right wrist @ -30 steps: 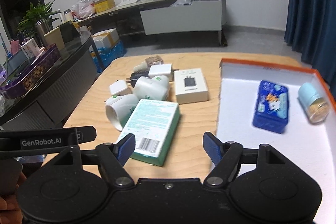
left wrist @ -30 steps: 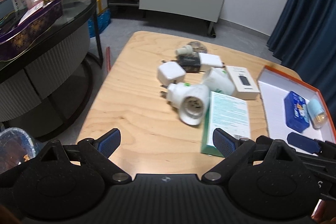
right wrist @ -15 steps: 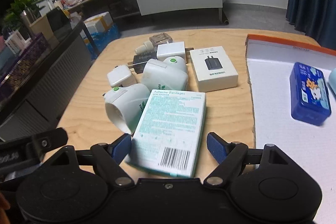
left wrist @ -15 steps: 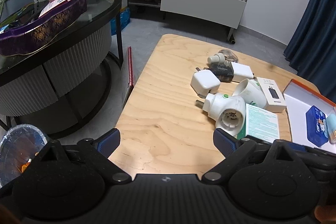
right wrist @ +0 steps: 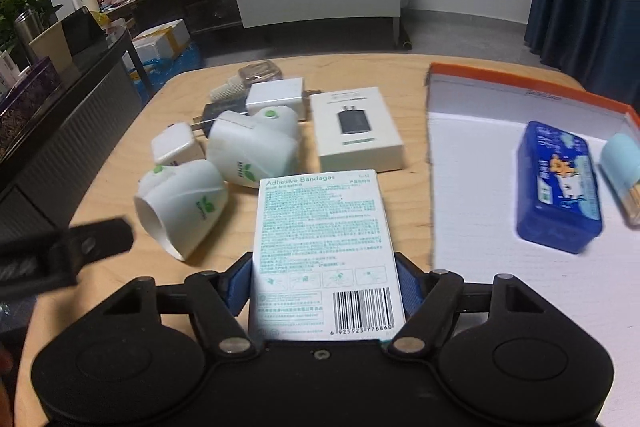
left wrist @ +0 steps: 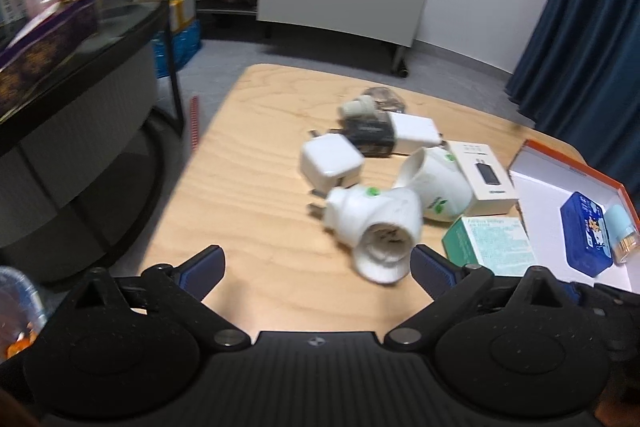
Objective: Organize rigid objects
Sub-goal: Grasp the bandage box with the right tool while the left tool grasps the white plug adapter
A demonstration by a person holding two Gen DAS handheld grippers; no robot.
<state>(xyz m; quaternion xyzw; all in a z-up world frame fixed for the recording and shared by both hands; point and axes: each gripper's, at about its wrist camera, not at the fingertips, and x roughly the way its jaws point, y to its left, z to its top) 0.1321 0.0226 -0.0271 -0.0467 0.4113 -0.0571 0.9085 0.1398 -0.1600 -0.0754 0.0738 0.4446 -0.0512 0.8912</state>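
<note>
blue pads of right gripper point(right wrist: 322, 287) had just closed onto flat white-green cardboard bandage box point(right wrist: 324, 247), lower centre; left gripper point(left wrist: 316, 263) spread, empty. next, imo: lift box into orange-rimmed tray point(right wrist: 520, 91), right.

- The right gripper point(right wrist: 324, 281) has just been closing; its blue pads point(right wrist: 410, 287) sit against both sides of the adhesive bandages box point(right wrist: 322, 247).
- Two white plug adapters point(right wrist: 180, 205) lie left of the box on the tabletop point(right wrist: 120, 167).
- A blue tin point(right wrist: 558, 191) rests in the orange-rimmed tray point(right wrist: 480, 79).
</note>
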